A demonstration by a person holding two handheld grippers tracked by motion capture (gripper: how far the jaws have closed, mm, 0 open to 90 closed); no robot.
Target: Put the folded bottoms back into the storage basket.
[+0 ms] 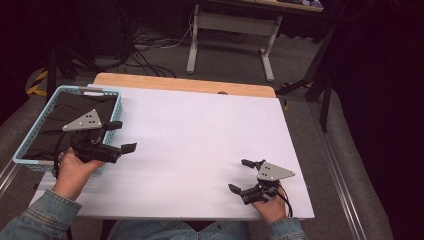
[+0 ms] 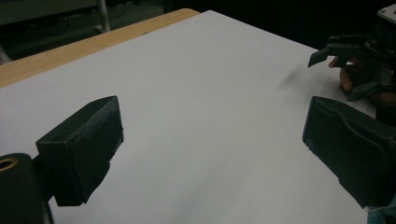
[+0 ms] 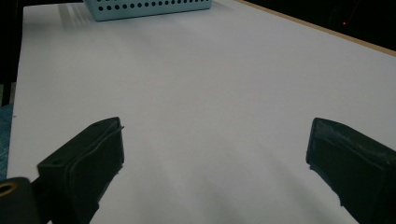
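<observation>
My left gripper (image 1: 124, 136) hovers at the table's left side, beside the right wall of a light blue basket (image 1: 118, 107), jaws wide apart with nothing between them. A black cloth (image 1: 60, 117) lies inside that basket. In the left gripper view the open jaws (image 2: 212, 126) frame bare white tabletop. My right gripper (image 1: 239, 175) rests near the front right of the white table (image 1: 200, 130), open and empty. Its own view (image 3: 215, 140) looks across the white surface toward the basket (image 3: 149, 9). The right gripper (image 2: 338, 74) and the hand holding it appear at the far right of the left gripper view.
A wooden strip (image 1: 185, 84) borders the table's far edge. Beyond it stand a white desk frame (image 1: 230, 30) and tangled cables (image 1: 145, 42) on the floor. A dark stand (image 1: 320, 75) rises at the far right corner.
</observation>
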